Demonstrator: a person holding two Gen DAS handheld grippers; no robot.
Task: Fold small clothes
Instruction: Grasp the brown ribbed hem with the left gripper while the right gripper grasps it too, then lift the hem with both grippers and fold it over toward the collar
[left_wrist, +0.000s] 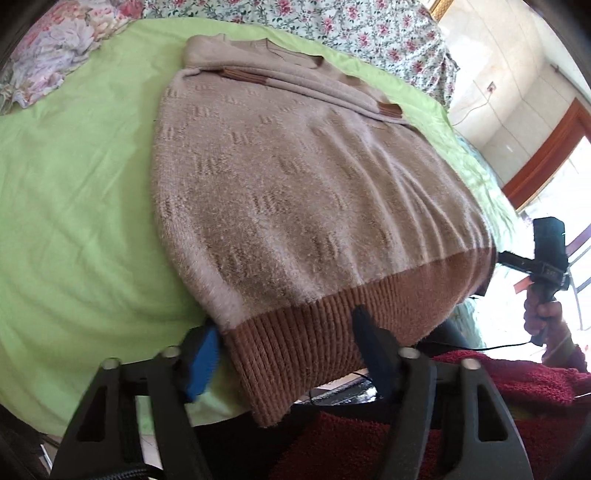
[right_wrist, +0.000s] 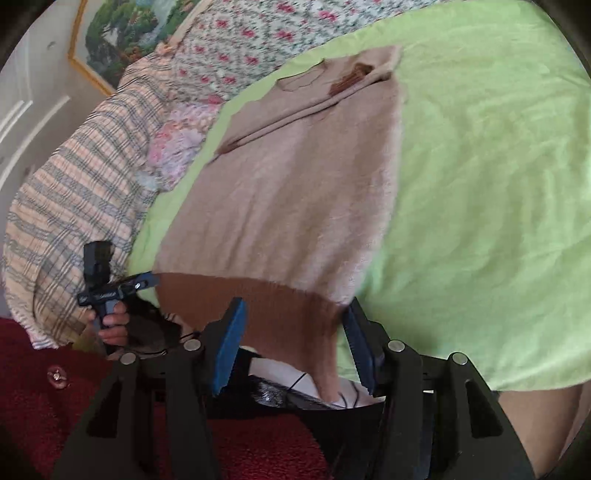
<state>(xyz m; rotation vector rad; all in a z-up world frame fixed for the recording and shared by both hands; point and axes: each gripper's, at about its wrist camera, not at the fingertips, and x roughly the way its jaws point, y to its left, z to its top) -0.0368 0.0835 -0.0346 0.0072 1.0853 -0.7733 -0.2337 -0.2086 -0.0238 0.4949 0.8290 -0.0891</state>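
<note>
A beige knit sweater (left_wrist: 295, 177) with a brown ribbed hem (left_wrist: 295, 350) lies on a green sheet (left_wrist: 74, 184), sleeves folded across its chest. Its hem hangs over the near edge. My left gripper (left_wrist: 284, 339) is open, its jaws on either side of the hem's left corner. In the right wrist view the sweater (right_wrist: 295, 192) lies ahead, and my right gripper (right_wrist: 295, 325) is open around the hem's right corner (right_wrist: 295, 310). The right gripper also shows in the left wrist view (left_wrist: 546, 258), and the left gripper in the right wrist view (right_wrist: 107, 288).
Floral bedding (left_wrist: 332, 22) and a plaid blanket (right_wrist: 74, 206) lie beyond the green sheet. A red fuzzy fabric (left_wrist: 517, 387) is below the near edge. A framed picture (right_wrist: 122, 33) hangs on the wall. A door frame (left_wrist: 546, 155) is at the right.
</note>
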